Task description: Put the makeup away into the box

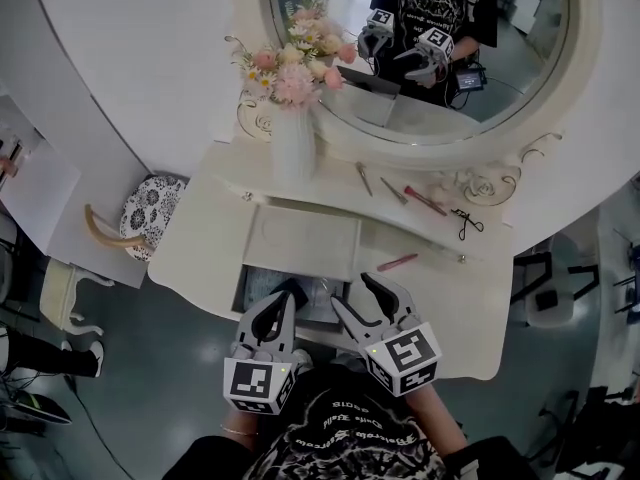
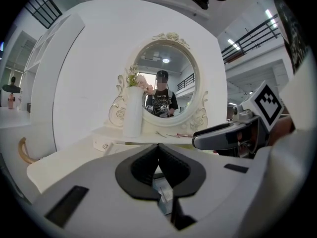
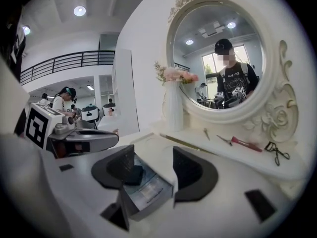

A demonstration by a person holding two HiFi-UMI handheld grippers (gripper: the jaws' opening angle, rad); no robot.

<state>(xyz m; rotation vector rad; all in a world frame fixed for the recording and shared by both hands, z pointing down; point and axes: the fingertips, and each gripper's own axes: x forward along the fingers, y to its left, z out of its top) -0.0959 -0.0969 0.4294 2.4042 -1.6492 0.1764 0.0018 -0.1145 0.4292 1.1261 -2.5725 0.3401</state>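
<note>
Several makeup items lie on the white vanity's raised shelf: a red-handled brush, tweezers and a black eyelash curler. A pink pencil lies lower, on the tabletop. An open drawer box at the table's front holds a dark item and clear packets. My left gripper hovers over the drawer, shut and empty, its pads meeting in the left gripper view. My right gripper hangs beside it at the drawer's right edge, open with nothing between its pads.
A white vase of flowers stands at the shelf's left, below the oval mirror. A patterned cushioned stool sits left of the table. A recessed tray panel lies behind the drawer.
</note>
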